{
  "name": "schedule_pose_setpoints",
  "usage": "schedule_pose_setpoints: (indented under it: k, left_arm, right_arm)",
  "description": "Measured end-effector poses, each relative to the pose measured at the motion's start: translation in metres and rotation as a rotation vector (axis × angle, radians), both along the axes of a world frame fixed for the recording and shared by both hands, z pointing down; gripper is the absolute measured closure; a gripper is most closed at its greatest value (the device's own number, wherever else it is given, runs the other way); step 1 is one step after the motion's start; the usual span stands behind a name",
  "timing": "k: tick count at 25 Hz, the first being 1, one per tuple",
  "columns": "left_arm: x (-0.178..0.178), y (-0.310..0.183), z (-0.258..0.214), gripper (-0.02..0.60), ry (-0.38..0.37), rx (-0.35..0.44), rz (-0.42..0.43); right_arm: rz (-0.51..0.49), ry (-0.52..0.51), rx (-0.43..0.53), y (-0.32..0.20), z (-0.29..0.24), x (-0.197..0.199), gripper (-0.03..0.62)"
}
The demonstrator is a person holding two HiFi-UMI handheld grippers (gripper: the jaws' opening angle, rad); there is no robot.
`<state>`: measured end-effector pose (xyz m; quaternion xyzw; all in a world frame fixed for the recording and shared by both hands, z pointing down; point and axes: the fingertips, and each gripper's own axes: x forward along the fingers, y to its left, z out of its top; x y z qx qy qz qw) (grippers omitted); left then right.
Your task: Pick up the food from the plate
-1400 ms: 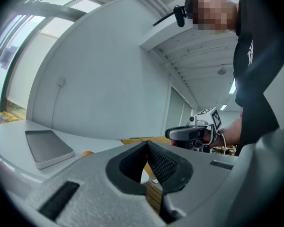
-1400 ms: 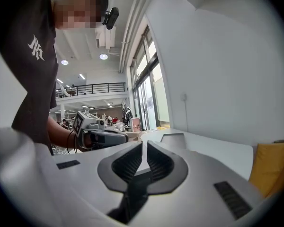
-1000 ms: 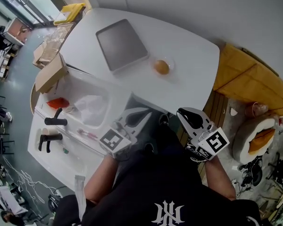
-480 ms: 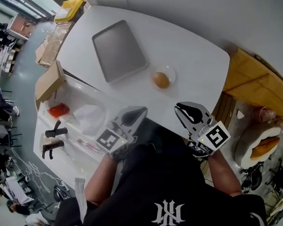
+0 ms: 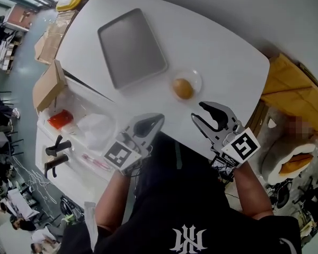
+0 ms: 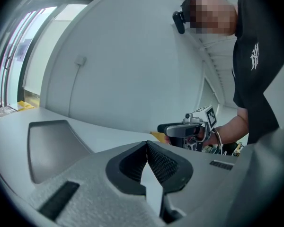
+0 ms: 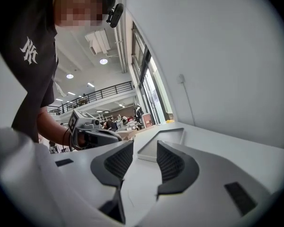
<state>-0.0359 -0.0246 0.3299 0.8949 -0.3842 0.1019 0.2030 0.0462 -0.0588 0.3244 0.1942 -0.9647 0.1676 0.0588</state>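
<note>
A round orange-brown piece of food lies on a small clear plate near the front of the white table. My right gripper is just short of the plate, low and to its right. It is open; its jaws have just been opening, with nothing between them. My left gripper sits at the table's front edge, left of the food, shut and empty. Neither gripper view shows the food.
A grey tray lies on the table beyond and left of the plate. A cardboard box and a white shelf with a red item stand off the table's left side. Yellow-brown panels lie to the right.
Both grippers have come forward to the table's front edge, closer to the plate. The right gripper's jaws, shut before, now stand apart. The left gripper stays shut.
</note>
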Motion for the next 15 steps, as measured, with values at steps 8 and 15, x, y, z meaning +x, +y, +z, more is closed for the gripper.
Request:
schedule_pose_setpoints:
  k: [8, 15]
  left_arm:
    - [-0.002, -0.024, 0.050, 0.575, 0.063, -0.054, 0.060]
    - [-0.013, -0.038, 0.096, 0.575, 0.099, -0.105, 0.051]
  right_arm:
    - [-0.015, 0.086, 0.016, -0.033, 0.030, -0.032, 0.399]
    - [-0.002, 0.139, -0.004, -0.053, 0.079, -0.053, 0.349]
